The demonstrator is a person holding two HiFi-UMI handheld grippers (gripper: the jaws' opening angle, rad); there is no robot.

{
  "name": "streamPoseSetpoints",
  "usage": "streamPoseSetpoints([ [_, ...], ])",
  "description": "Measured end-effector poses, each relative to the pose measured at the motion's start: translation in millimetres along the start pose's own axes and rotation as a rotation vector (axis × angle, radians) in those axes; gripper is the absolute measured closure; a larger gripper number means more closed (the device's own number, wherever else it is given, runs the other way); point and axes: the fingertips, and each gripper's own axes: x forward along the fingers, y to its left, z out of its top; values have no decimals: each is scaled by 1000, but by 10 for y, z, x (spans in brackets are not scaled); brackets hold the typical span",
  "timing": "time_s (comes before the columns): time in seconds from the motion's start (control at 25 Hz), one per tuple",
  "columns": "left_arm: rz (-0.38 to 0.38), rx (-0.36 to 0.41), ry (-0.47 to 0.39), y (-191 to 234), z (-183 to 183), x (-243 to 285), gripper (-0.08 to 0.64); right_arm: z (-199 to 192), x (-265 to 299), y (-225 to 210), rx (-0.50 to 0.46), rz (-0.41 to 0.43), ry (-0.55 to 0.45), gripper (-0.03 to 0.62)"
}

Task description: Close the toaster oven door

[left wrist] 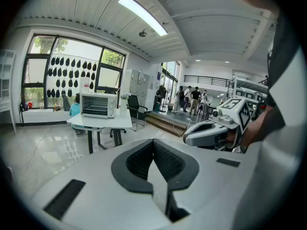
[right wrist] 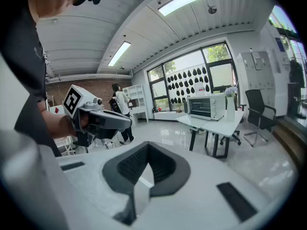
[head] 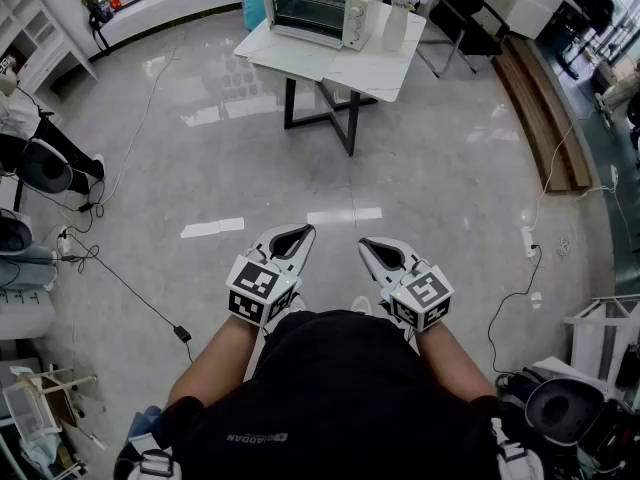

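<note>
A white toaster oven (head: 322, 6) stands on a white table (head: 372, 70) far ahead of me, its glass door upright against its front. It also shows small in the left gripper view as the toaster oven (left wrist: 98, 104) and in the right gripper view as the toaster oven (right wrist: 206, 106). My left gripper (head: 300, 234) and right gripper (head: 369, 244) hang side by side close to my body, well short of the table. Both are shut with nothing between the jaws, as the left gripper (left wrist: 153, 143) and right gripper (right wrist: 147, 148) show in their own views.
A white vase with flowers (head: 396, 20) stands beside the oven. Glossy tiled floor (head: 330, 188) lies between me and the table. Cables and a power strip (head: 527, 240) lie at the right, a wooden step (head: 540, 118) beyond. Office chairs (head: 462, 18) stand behind the table; people stand far off.
</note>
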Motion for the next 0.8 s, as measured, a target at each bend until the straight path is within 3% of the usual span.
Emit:
streamPoseSetpoints([
  [0.8,-12,3,-7,195,31,-78,555,104,225,103,31,18,2,591],
])
